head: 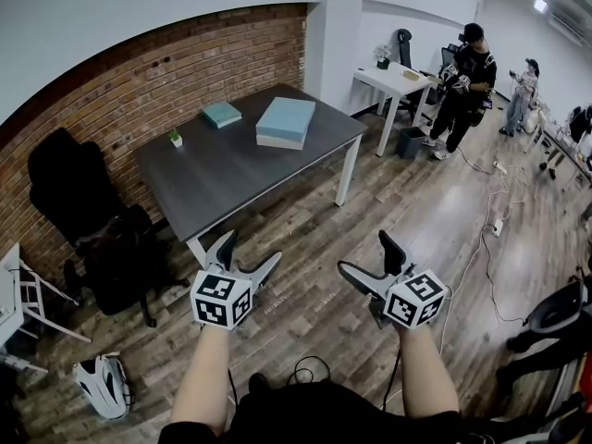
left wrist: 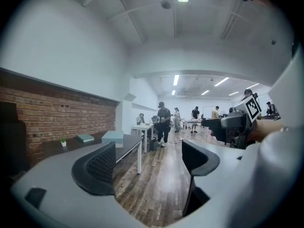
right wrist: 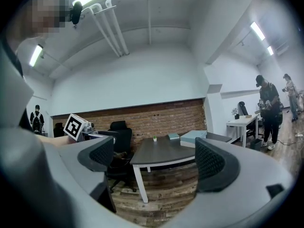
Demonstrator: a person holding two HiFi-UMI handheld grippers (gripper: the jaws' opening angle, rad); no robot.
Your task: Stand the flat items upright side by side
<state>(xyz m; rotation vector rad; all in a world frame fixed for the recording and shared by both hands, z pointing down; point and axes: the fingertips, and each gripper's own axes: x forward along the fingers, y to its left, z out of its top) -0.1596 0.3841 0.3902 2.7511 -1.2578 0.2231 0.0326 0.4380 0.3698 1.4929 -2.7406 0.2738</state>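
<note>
Two flat things are seen lying face-down, neither stood up: a larger teal flat item (head: 285,118) and a smaller teal flat item (head: 222,114), both on the far half of a dark grey table (head: 240,174). The larger one is laid with its long axis running away from the camera, toward the table's far edge; the smaller one is placed to its left, apart from it and turned at a slight angle, nearer the brick wall (head: 139,81). A small potted plant (head: 175,137) is set further left, near the wall-side edge. Both items are well apart from the grippers, which are held out over the wooden floor (head: 314,294) short of the table's near corner. The left gripper (head: 250,250) is held released, jaws spread, nothing between them; the right gripper (head: 363,252) is likewise spread wide and empty.
</note>
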